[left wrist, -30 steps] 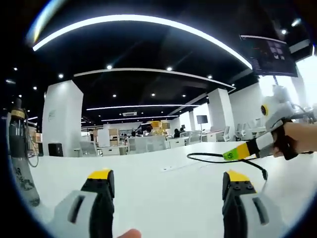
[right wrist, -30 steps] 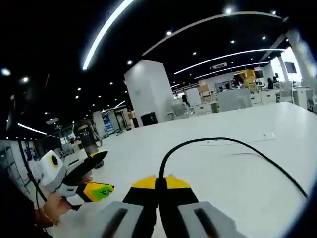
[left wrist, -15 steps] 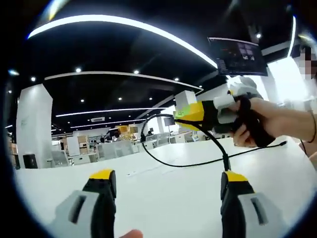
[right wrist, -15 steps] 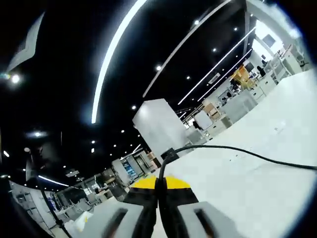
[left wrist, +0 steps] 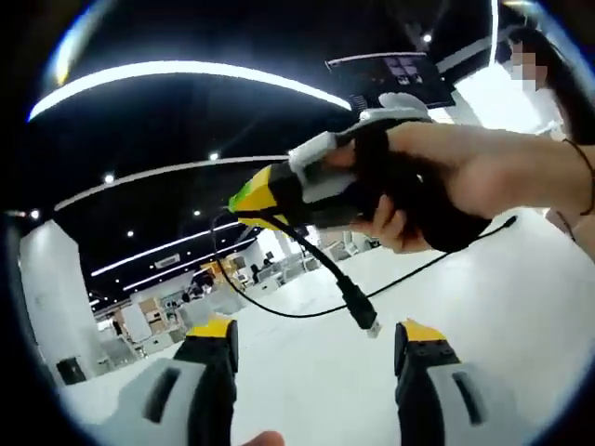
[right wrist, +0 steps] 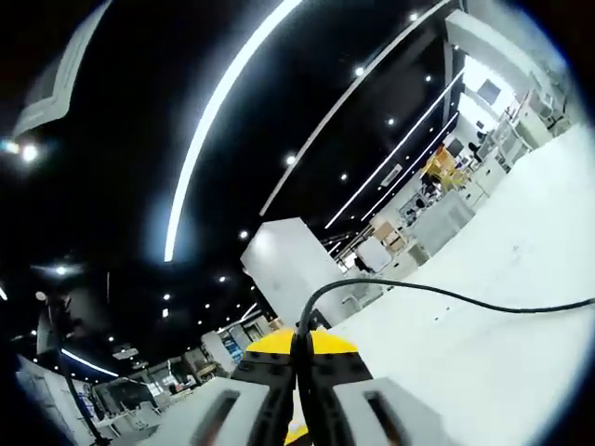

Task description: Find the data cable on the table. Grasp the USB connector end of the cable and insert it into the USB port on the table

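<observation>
In the left gripper view, my right gripper (left wrist: 244, 203), held in a hand, hangs high above the white table (left wrist: 483, 288), shut on a black data cable (left wrist: 321, 265). The cable's connector end (left wrist: 364, 314) dangles between and above my left gripper's (left wrist: 314, 333) open yellow-tipped jaws without touching them. The rest of the cable loops down onto the table. In the right gripper view, my right gripper (right wrist: 299, 340) has its jaws pressed together on the black cable (right wrist: 437, 293), which arcs up and off to the right over the table (right wrist: 502, 334).
Beyond the table lies an open office with a white pillar (right wrist: 279, 265), desks, chairs and ceiling light strips. A wall screen (left wrist: 395, 74) hangs at the top right of the left gripper view. A person's arm (left wrist: 521, 186) reaches in from the right.
My right gripper has lifted the cable and come close in front of my left gripper. The connector end now dangles between the left jaws. Both views have tilted upward.
</observation>
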`<state>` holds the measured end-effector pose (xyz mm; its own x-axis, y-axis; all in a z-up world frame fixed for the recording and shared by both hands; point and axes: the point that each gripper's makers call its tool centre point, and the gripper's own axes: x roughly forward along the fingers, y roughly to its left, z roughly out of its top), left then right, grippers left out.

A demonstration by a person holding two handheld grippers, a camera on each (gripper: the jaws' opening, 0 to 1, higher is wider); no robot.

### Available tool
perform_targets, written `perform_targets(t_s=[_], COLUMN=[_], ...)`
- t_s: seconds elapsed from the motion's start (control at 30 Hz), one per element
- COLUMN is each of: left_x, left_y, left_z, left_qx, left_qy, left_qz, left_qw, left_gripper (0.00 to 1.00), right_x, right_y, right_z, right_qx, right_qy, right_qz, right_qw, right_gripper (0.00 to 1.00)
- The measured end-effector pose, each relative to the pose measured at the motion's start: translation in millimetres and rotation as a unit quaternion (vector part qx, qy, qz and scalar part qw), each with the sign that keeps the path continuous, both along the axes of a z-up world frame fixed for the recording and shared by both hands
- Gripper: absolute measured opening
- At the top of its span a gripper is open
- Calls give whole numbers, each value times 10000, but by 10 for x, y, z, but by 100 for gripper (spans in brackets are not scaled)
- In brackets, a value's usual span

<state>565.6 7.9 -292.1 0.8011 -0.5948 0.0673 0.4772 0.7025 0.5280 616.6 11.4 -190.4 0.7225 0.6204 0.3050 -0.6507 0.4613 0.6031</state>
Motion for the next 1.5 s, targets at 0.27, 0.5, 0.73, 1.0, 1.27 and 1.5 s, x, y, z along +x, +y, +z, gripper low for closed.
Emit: perform_targets(t_s=[0.27, 0.5, 0.73, 1.0, 1.27, 1.5], left_x=[-22, -39, -17, -72, -172, -253], left_y=[-62, -58, 36, 9, -71, -153], left_z=[-54, 43, 140, 186, 252, 280], left_qx=[1543, 2056, 2384, 2676, 2819, 2989], left_qy=[-1067, -1782, -2232, -2649, -3008, -3223], left_qz=[520, 799, 1078, 1071, 1003, 952], left_qw=[9809, 9590, 9390, 9202, 9055, 8931], left_gripper=[64, 61, 61, 60, 52, 40], right_x=[-43, -139, -130, 5, 160, 272], right_y=[0, 20, -15, -133, -357, -494], right_z=[91, 63, -2, -64, -143, -274], right_qx=[511, 955, 1366, 1555, 1603, 1509], right_qy=[150, 425, 722, 886, 1027, 1252], right_qz=[-121, -74, -98, -293, -662, -890], right_qw=[9985, 9945, 9879, 9834, 9795, 9765], right_gripper=[5, 5, 5, 5, 5, 5])
